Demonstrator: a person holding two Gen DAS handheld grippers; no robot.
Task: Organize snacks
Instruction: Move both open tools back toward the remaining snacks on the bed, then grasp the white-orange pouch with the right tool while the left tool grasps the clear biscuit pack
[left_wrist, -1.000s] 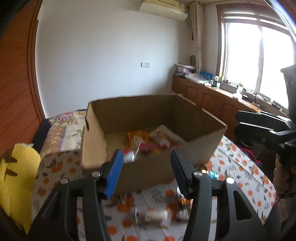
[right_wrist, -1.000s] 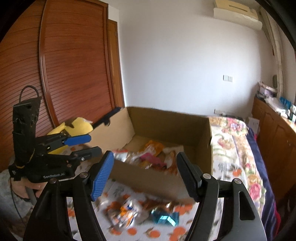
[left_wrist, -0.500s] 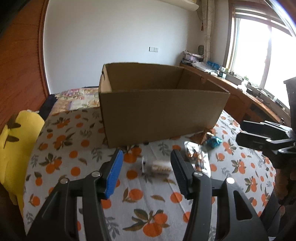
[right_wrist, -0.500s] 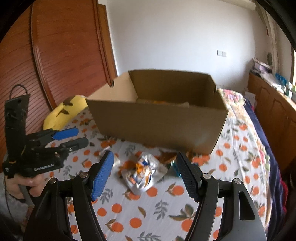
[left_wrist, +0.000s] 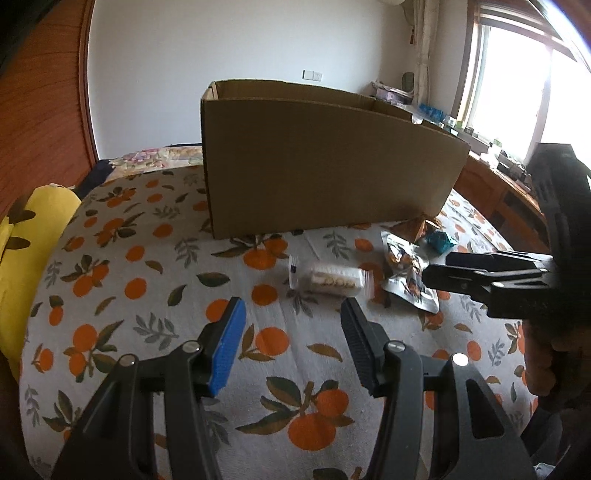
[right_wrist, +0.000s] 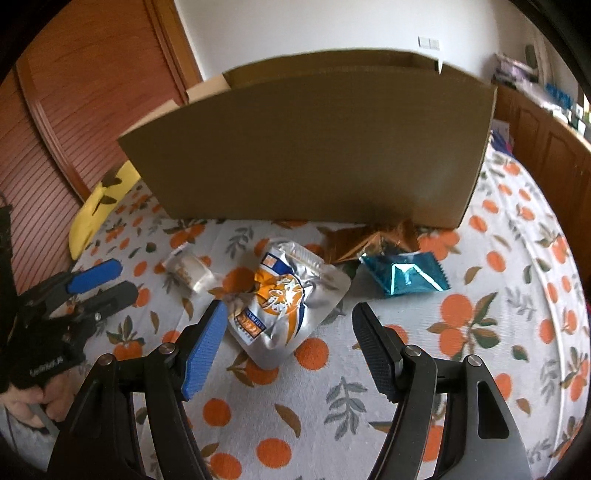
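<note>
A brown cardboard box (left_wrist: 325, 162) (right_wrist: 314, 147) stands on the orange-print cloth. In front of it lie a clear wrapped biscuit pack (left_wrist: 328, 278) (right_wrist: 190, 271), a silver and orange pouch (right_wrist: 284, 295) (left_wrist: 406, 273), a teal packet (right_wrist: 404, 273) (left_wrist: 439, 240) and a copper-coloured wrapper (right_wrist: 369, 236). My left gripper (left_wrist: 291, 314) hovers open just short of the biscuit pack, nothing between its fingers. My right gripper (right_wrist: 288, 317) is open low over the near end of the silver pouch; the pads do not touch it. It also shows from the side (left_wrist: 436, 271), as does the left one (right_wrist: 110, 280).
A yellow plush cushion (left_wrist: 26, 258) (right_wrist: 99, 203) lies at the cloth's left edge. A wooden wardrobe (right_wrist: 74, 110) stands at the left, a wooden sideboard (left_wrist: 498, 192) under the window at the right. A hand (right_wrist: 26, 402) grips the left tool.
Both grippers have sunk from above the box's open top to just over the cloth in front of it. The box's contents have dropped out of sight and the loose snacks have come close.
</note>
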